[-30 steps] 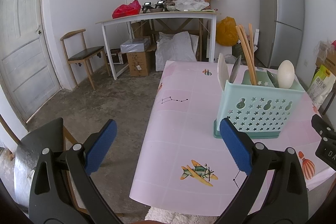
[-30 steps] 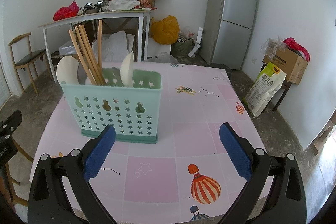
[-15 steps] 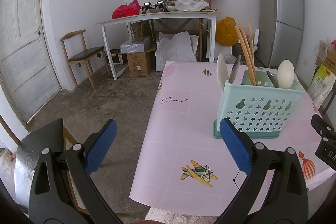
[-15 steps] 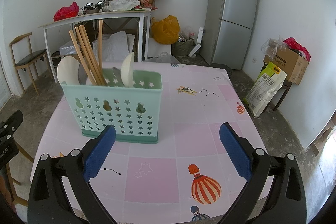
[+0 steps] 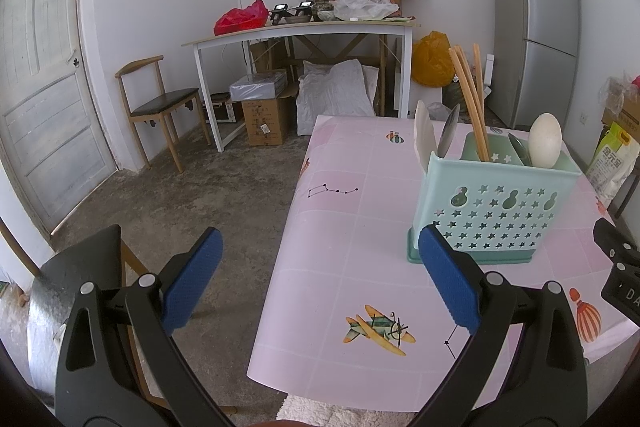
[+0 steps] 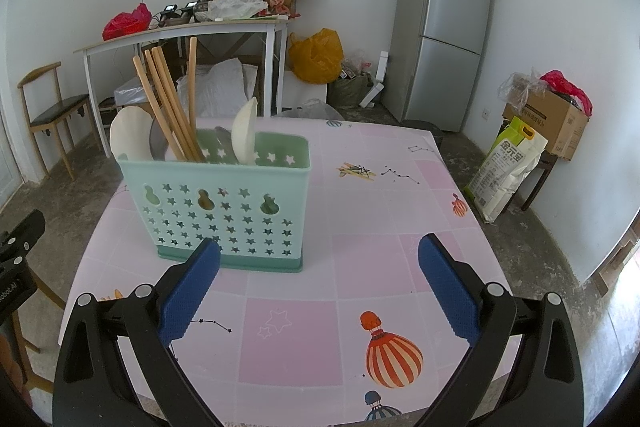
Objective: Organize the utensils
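Left wrist view: left gripper [image 5: 316, 267] hangs over the near-left edge of the counter [image 5: 340, 227], jaws spread wide, nothing between the blue pads [image 5: 192, 279]. One pad sits over the bare floor, the other over the pink cloth just in front of the utensil caddy [image 5: 494, 211]. Caddy is mint green with star cut-outs, upright, on the right half of the counter. Standing in it: wooden chopsticks [image 5: 470, 99] leaning left, a white spoon [image 5: 544, 141] at the right end, a second white spoon [image 5: 423, 131] and a metal spoon [image 5: 448, 131] at the left end. Part of the other gripper's black body shows at the right border. Background: white side table [image 5: 304, 35] piled with clutter, wooden chair [image 5: 160, 103], grey fridge [image 5: 536, 27], door at left.

Right wrist view: right gripper [image 6: 318, 267], jaws likewise fully apart and empty. Its left pad [image 6: 190, 291] overlaps the lower front corner of the utensil caddy [image 6: 224, 211] in the frame; contact cannot be judged. Chopsticks [image 6: 168, 103] fan up from the middle section; a white spoon [image 6: 130, 139] at the left, another [image 6: 245, 131] edge-on towards the right, a grey metal piece between them. Counter surface right of the caddy shows only printed balloons and planes.
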Demonstrator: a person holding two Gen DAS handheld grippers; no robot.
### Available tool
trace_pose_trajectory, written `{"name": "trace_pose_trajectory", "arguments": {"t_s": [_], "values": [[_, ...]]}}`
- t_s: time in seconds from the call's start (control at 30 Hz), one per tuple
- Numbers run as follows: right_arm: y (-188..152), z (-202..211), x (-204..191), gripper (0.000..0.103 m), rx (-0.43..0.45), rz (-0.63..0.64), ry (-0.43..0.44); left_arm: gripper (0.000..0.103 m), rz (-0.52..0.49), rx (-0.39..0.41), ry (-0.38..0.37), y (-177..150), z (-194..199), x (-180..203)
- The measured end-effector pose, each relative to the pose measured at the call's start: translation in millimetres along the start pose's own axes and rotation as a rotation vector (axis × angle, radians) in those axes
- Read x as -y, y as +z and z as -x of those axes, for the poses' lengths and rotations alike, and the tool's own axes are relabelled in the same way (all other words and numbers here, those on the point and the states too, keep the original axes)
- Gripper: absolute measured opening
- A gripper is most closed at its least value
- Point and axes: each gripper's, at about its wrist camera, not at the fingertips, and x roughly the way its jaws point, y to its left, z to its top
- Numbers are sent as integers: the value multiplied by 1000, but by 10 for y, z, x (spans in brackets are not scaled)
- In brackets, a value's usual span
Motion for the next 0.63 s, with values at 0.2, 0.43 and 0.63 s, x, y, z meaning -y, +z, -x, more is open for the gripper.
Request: {"name": "trace_pose_trajectory", "arguments": {"t_s": [0.2,0.43,0.63], "values": [[-1,1,6,96,-1,0,1,95,0,0,-1,0,2,17],[-3,-1,-2,96,-1,-1,3,95,-3,-2,-5,7,2,-3],[-1,-2,0,96,0,-1,3,95,-4,-3,-5,-5,9,8]]}}
